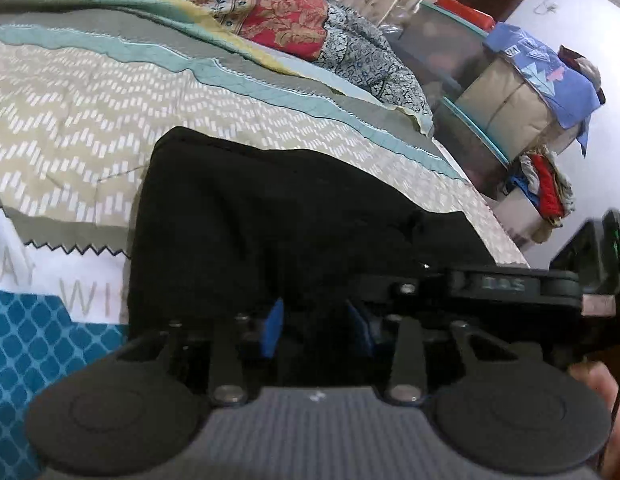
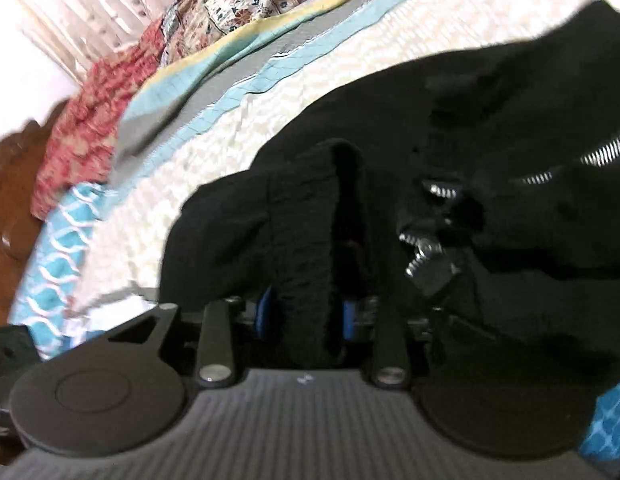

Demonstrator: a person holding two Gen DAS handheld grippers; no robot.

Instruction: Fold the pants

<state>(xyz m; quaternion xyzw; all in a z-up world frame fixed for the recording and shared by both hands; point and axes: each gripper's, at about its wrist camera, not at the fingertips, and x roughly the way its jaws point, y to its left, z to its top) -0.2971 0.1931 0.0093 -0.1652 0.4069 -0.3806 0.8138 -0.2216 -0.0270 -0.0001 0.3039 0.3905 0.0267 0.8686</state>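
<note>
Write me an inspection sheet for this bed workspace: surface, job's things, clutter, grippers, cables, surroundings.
Surface: bed under a patterned quilt with grey, teal and cream bands.
Job's things: black pants lying bunched on the quilt; a zipper shows in the right wrist view.
Clutter: floral pillows at the head of the bed.
Grippers: left gripper has black cloth between its blue pads, grip unclear; right gripper has a fold of pants between its pads, grip unclear.
Cables: nothing seen.
Surroundings: curtain, stacked boxes under a blue cloth, a clothes pile by the wall.
</note>
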